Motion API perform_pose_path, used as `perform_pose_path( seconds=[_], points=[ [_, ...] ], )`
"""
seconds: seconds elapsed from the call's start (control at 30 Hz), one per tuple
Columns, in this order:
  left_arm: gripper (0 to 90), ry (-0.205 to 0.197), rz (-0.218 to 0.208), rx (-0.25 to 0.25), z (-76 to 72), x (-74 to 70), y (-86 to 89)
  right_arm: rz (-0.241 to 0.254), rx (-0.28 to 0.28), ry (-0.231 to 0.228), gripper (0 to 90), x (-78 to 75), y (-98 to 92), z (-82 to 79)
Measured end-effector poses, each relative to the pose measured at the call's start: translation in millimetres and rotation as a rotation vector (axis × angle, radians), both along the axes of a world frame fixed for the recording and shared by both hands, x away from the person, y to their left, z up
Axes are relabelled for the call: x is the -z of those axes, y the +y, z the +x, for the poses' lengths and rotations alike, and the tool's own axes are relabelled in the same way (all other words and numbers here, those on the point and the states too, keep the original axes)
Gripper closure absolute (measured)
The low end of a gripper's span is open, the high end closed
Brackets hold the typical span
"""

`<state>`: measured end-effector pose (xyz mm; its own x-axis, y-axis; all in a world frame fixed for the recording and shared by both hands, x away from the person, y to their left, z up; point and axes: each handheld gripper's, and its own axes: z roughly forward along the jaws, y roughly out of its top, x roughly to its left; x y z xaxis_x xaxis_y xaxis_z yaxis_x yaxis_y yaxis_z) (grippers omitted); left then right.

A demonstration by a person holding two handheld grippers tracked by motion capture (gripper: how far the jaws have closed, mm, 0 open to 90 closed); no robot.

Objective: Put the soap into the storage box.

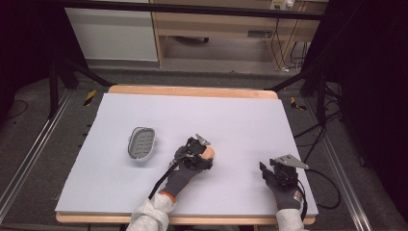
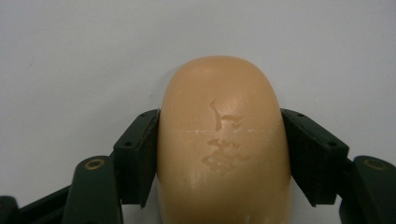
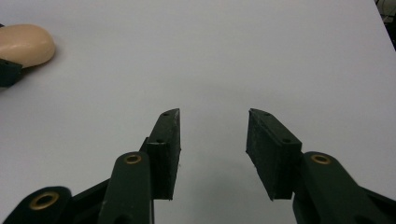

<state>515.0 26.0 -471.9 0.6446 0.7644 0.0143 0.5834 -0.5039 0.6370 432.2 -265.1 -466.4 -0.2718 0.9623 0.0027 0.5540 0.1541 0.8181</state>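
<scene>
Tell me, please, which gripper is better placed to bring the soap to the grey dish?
Left. The left gripper already clamps the soap between its jaws, and the grey dish lies on its side of the table. The right gripper is open, holds nothing and sits farther away.

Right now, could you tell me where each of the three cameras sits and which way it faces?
High view: above the person's side, looking forward and down on the table; both forearms, left gripper, right gripper, grey soap dish.
Left gripper view: along its jaws, which clamp the soap bar.
Right gripper view: along its parted jaws, over bare table.
Shared: the soap bar shows in all three.
</scene>
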Motion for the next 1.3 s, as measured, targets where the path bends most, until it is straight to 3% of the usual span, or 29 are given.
perform_pose_path(
  seconds=[0.63,1.1,1.3],
  points=[
    [31.9,-0.035,-0.036,0.028,-15.8,-24.7,8.3,0.0,-0.002,-0.001,54.8,0.0,0.2,-0.2],
    [32.0,-0.077,-0.049,0.02,-26.1,-44.9,28.6,0.004,-0.003,-0.004,54.8,-0.4,0.6,-0.7],
    [32.0,-0.096,-0.076,-0.002,-29.9,-53.9,44.9,-0.001,-0.002,-0.009,54.8,0.0,0.2,-0.7]
  ],
)
